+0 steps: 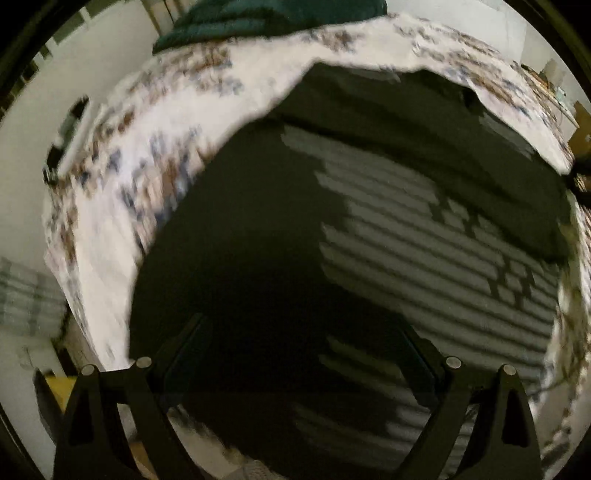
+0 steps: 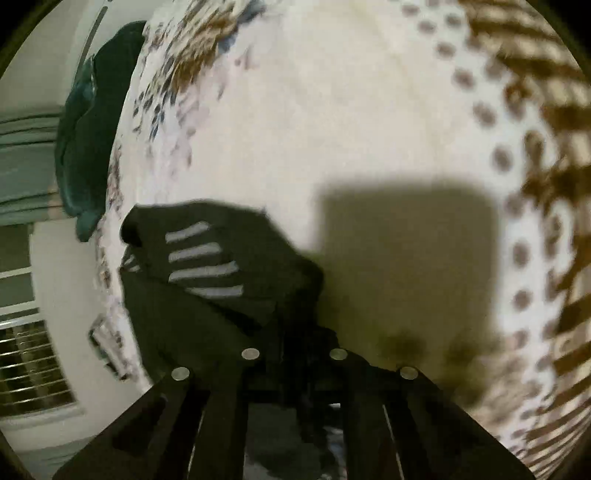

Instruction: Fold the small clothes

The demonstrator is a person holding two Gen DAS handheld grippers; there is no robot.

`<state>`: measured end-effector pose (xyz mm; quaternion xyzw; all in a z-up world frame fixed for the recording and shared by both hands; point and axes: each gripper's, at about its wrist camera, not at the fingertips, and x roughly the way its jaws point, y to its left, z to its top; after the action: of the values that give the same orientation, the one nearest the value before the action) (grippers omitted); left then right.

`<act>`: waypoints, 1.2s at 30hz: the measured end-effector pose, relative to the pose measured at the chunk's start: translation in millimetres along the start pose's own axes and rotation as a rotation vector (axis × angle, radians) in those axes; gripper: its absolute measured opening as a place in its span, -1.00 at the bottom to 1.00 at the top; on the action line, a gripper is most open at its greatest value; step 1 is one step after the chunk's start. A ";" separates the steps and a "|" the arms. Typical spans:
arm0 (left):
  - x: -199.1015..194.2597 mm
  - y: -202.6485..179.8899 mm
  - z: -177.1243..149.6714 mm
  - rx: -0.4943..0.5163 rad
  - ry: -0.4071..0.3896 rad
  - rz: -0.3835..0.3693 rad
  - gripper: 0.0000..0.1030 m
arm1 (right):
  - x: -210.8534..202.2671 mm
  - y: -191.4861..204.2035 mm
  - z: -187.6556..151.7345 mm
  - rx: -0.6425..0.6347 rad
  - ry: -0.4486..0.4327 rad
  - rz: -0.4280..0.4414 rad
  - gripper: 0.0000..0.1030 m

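A small black garment with a grey striped print [image 1: 388, 221] lies spread on a white patterned bedspread [image 1: 155, 147]. My left gripper [image 1: 299, 343] is open, its fingers wide apart, hovering just above the near part of the garment. In the right wrist view the same black garment [image 2: 221, 266] hangs bunched from my right gripper [image 2: 295, 358], which is shut on a fold of it above the bedspread [image 2: 351, 110]. The pinched cloth hides the fingertips.
A dark teal blanket [image 1: 266, 18] lies at the far end of the bed; it also shows in the right wrist view [image 2: 88, 129]. A window with blinds [image 2: 29, 362] is at left. The gripper's shadow [image 2: 406, 258] falls on the bedspread.
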<state>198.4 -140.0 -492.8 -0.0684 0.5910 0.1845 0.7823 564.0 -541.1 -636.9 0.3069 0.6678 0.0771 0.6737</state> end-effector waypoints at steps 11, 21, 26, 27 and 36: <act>-15.5 -73.5 -119.2 0.195 0.076 -0.067 0.85 | -8.9 -8.8 23.6 -0.063 0.038 -0.114 -0.11; 18.7 -163.6 -191.9 0.470 0.096 -0.072 0.84 | -77.2 -96.9 -54.5 -0.036 0.106 -0.031 0.25; 25.8 -188.4 -189.1 0.550 0.046 -0.069 -0.47 | -70.3 -121.5 -44.7 0.016 0.090 0.059 0.25; 22.5 -188.6 -187.4 0.555 0.033 -0.042 -0.70 | -65.5 -119.6 -40.0 0.014 0.085 0.076 0.25; -31.8 -140.6 -157.3 0.409 -0.021 -0.109 -0.93 | 15.2 -63.8 22.2 0.019 0.088 0.198 0.25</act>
<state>101.4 -327.5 -524.1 0.0618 0.6034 0.0188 0.7948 567.0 -591.2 -684.7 0.3742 0.6638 0.1502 0.6299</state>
